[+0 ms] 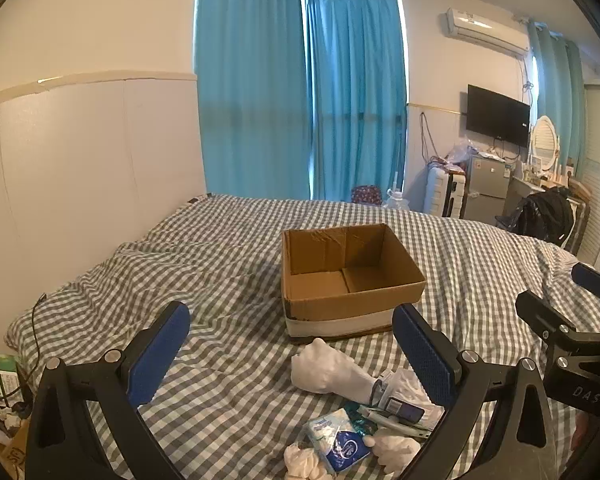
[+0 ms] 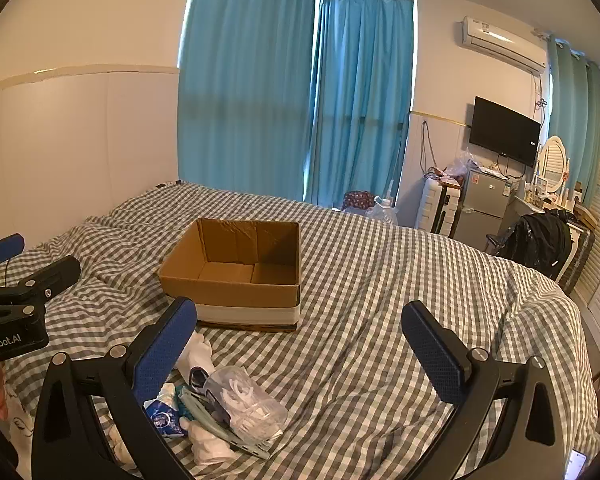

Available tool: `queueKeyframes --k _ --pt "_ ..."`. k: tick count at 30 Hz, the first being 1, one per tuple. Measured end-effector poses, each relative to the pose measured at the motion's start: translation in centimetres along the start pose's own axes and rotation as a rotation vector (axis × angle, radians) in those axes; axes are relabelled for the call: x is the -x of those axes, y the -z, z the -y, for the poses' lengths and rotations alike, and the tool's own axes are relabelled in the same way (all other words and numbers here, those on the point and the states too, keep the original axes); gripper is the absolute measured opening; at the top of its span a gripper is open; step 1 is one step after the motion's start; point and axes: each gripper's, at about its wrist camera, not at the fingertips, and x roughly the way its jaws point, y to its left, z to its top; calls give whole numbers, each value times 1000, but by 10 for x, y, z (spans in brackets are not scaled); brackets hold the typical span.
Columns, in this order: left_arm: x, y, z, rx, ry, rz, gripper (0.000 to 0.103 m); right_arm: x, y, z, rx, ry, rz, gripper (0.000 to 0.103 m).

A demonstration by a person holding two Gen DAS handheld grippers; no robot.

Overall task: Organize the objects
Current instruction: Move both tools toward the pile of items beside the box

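Observation:
An open, empty cardboard box sits on the checked bed; it also shows in the right wrist view. In front of it lies a pile of small items: a white glove, a blue and white tissue pack, and a clear plastic bag of white pieces. My left gripper is open, above and just behind the pile. My right gripper is open and empty, with the pile by its left finger. Each gripper shows at the edge of the other's view.
The grey checked bed cover spreads wide to the right of the box. A white wall panel runs along the left. Blue curtains, a TV, a small fridge and a chair with a black bag stand beyond the bed.

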Motion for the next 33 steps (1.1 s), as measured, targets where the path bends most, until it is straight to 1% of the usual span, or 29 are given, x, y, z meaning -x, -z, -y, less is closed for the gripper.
queueKeyframes --k 6,9,10,12,16,20,27,31,33 --pt "7 -1 0 0 -3 8 103 5 2 0 -1 -3 1 103" --pt "9 -1 0 -1 -41 12 103 9 1 0 -7 -8 3 103" --pt "10 -1 1 -8 -43 7 103 10 -1 0 -7 -9 5 103" --pt "13 -1 0 -5 -42 10 103 13 -1 0 -7 -10 12 103" --pt "22 -2 -1 10 -9 31 103 18 -1 0 -7 -11 20 103" --pt "27 -2 3 -4 -18 37 103 22 0 -1 -9 -10 22 103" --pt "35 -3 1 -1 -27 45 103 30 -1 0 -18 -9 25 103" --pt "40 -2 -3 22 -43 63 103 33 -1 0 -17 -7 20 103" --pt "44 -3 -5 31 -32 73 103 34 -2 -1 -12 -6 21 103"
